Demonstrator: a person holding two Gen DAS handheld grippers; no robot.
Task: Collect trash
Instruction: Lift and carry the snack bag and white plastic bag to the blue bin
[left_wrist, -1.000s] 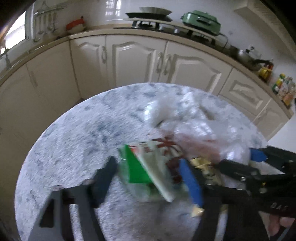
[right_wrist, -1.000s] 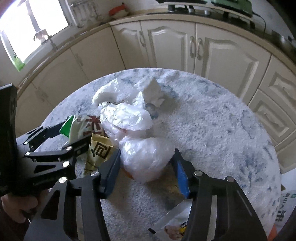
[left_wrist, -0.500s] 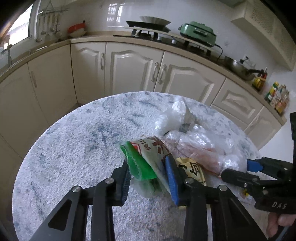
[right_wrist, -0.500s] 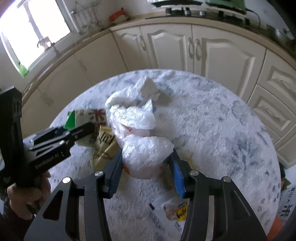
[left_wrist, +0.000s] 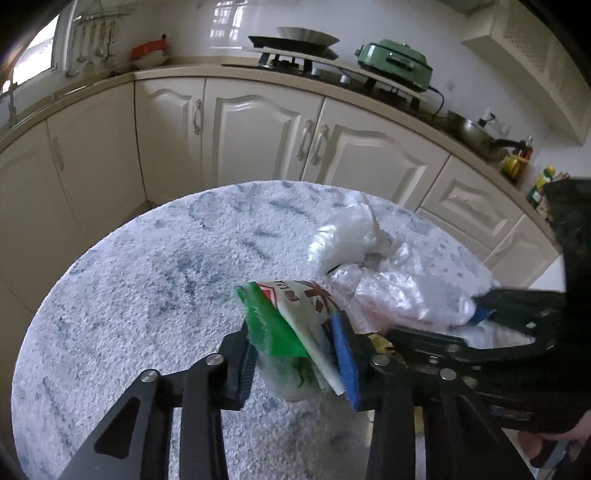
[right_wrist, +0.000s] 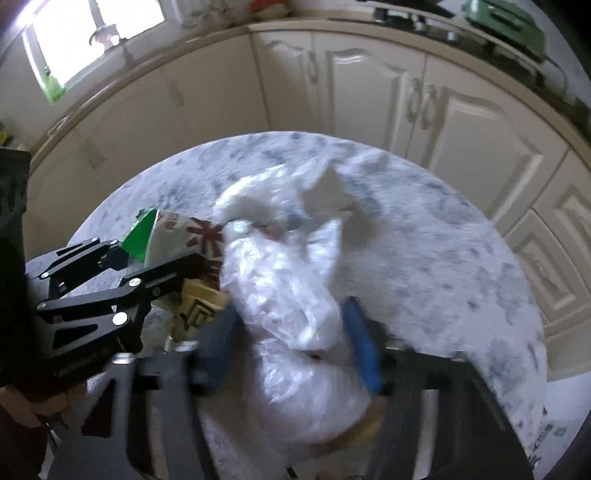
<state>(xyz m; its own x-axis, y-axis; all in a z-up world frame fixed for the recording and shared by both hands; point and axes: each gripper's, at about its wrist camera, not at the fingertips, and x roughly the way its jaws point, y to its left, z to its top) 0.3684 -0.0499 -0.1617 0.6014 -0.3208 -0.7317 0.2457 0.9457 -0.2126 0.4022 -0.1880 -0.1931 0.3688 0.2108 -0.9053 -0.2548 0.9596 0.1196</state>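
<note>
One snack wrapper (left_wrist: 291, 325) stands upright, green edge up.

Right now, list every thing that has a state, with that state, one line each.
Left tool: shut on the green and white snack wrapper, jaws just closed.
Right tool: shut on the clear plastic bag, jaws just closed.
Yellow wrapper: crumpled, beneath the bag.
Cabinet doors: shut.
</note>
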